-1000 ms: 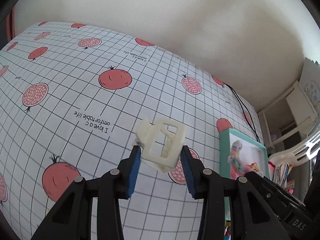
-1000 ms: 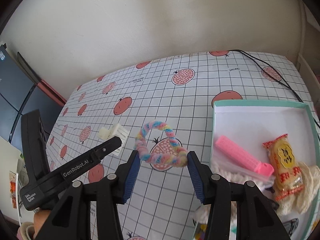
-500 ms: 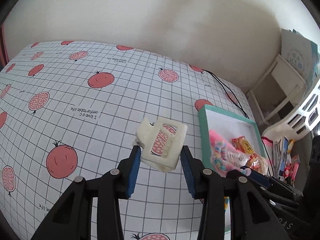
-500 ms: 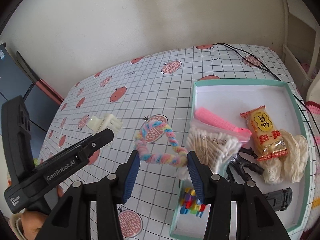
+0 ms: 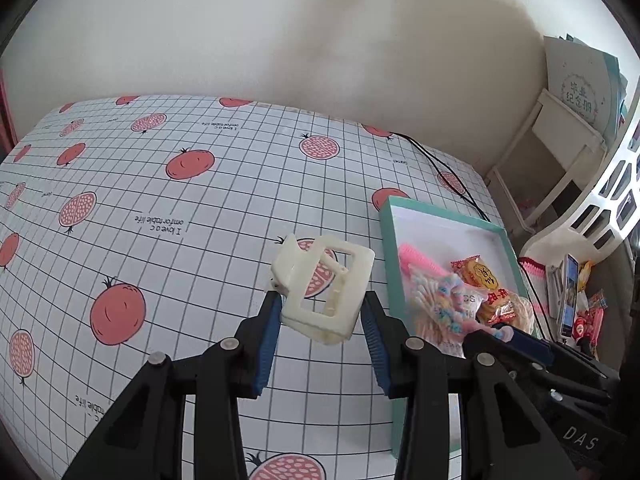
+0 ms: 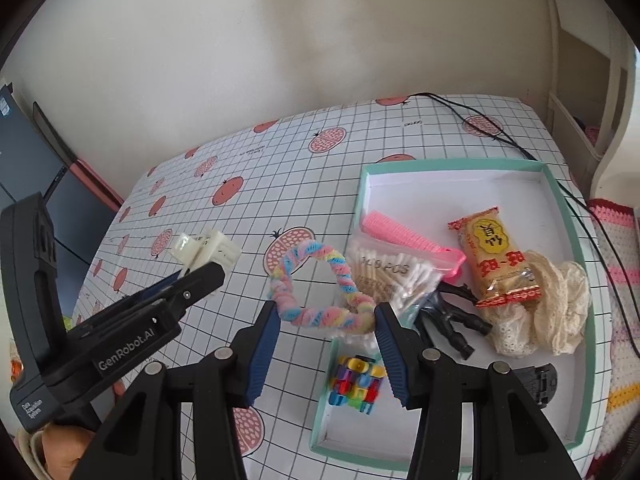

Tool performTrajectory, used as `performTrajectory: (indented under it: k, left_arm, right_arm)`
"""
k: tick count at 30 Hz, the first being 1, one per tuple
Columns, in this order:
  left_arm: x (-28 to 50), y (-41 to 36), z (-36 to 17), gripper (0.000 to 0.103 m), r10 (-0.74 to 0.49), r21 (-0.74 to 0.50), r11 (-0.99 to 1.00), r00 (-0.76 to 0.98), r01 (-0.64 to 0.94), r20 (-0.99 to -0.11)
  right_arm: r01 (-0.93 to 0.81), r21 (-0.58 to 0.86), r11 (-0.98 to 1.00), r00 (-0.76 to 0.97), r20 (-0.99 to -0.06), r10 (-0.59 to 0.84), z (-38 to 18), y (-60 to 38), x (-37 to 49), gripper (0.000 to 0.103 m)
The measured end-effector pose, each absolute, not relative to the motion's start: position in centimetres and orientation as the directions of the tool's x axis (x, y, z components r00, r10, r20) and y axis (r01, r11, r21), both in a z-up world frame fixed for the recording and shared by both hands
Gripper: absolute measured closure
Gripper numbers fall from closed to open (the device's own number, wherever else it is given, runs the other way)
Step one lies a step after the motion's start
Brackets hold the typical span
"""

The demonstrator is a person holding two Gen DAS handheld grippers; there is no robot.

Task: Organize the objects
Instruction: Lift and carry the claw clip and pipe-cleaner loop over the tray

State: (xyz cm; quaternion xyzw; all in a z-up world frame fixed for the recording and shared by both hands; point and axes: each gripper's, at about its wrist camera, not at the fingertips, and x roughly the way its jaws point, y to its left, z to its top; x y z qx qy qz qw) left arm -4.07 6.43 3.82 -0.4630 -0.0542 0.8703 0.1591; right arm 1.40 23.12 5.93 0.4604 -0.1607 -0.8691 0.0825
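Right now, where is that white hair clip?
The white hair clip is pinched in the left hand-held gripper, above the tablecloth, left of the teal box.

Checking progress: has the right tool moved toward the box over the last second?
Yes. The right tool, holding the fuzzy ring, has moved rightward; the teal box now lies under it.

The right tongs and the pastel fuzzy ring they hold cover the near end of the cotton swab bag, its print too faint to read. Just right of them, a black object is half hidden behind the right finger. From the left tongs, the box runs off behind the other tool, so its near corner can't be seen.
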Motion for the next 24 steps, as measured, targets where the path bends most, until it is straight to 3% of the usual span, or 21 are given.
performTrajectory:
  k: [12, 24]
  left_arm:
    - [-2.4, 10.0, 3.3, 0.061, 0.365, -0.256, -0.927, -0.495, -0.276, -0.789]
    - [-0.4, 14.1, 3.6, 0.061, 0.424, -0.264, -0.893, -0.481, -0.366, -0.767]
  right_arm:
    - [-0.132, 0.378, -0.916, -0.593, -0.771, -0.232, 4.9, 29.3, 2.6, 0.051]
    - [-0.348, 0.362, -0.865, -0.630, -0.774, -0.071, 3.8, 36.0, 4.7, 0.052]
